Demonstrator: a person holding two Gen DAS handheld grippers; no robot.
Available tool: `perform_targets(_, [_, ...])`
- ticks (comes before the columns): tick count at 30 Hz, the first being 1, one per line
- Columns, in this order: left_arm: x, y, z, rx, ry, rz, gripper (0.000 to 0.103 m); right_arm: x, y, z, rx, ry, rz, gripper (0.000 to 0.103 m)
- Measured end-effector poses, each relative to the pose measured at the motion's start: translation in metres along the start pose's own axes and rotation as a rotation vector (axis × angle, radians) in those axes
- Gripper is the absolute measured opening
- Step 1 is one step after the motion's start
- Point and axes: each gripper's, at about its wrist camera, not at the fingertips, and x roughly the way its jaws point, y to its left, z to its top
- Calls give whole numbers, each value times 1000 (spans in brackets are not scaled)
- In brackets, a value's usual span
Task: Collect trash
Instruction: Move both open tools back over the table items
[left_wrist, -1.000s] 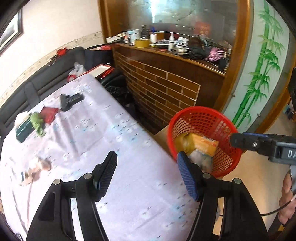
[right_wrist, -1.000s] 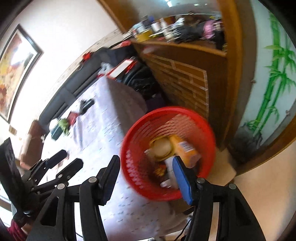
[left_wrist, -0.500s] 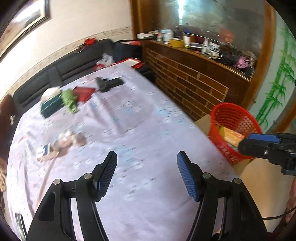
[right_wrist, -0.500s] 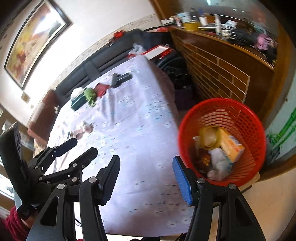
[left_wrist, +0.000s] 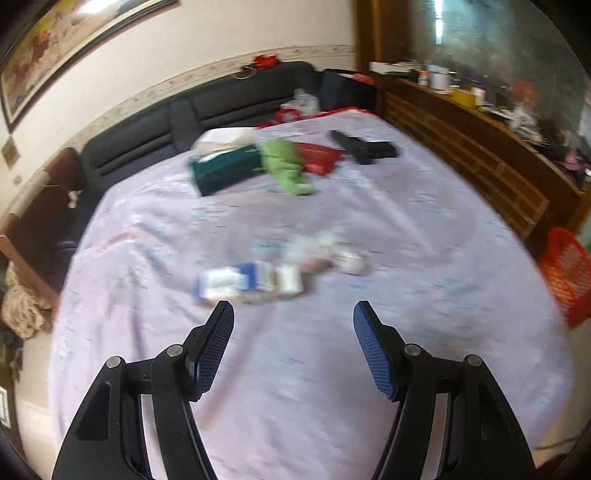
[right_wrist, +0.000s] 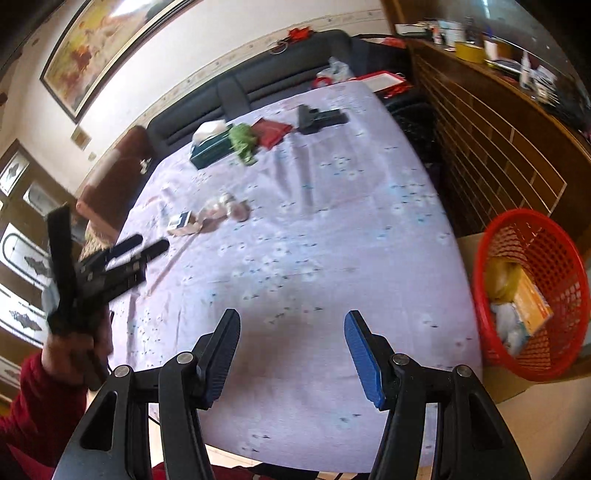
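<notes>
- A table is standing before a sofa, with a basket sitting just off its right edge.
- Wrappers are lying left of the table's middle.
- A tissue box, a crumpled cloth, a flat packet and a dark tool are lying in a row along the far side.
- Boxes are lying in the basket.

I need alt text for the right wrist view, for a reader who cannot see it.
The open, empty right gripper points at a lilac tablecloth. Crumpled wrappers lie far left, near the left gripper. A red basket holding trash stands at the right.
</notes>
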Motion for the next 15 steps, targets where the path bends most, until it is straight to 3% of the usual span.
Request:
perform_targets(3, [27, 35, 9, -14, 7, 3, 66, 9, 9, 0, 7, 15, -5, 63])
perform_targets(8, [72, 71, 24, -39, 32, -62, 68, 21, 20, -3, 37, 35, -36, 63])
perform_targets(13, [110, 87, 32, -59, 82, -205, 68, 30, 25, -7, 73, 52, -75, 63])
perform_targets(15, [128, 91, 27, -86, 174, -303, 68, 34, 26, -8, 84, 61, -79, 63])
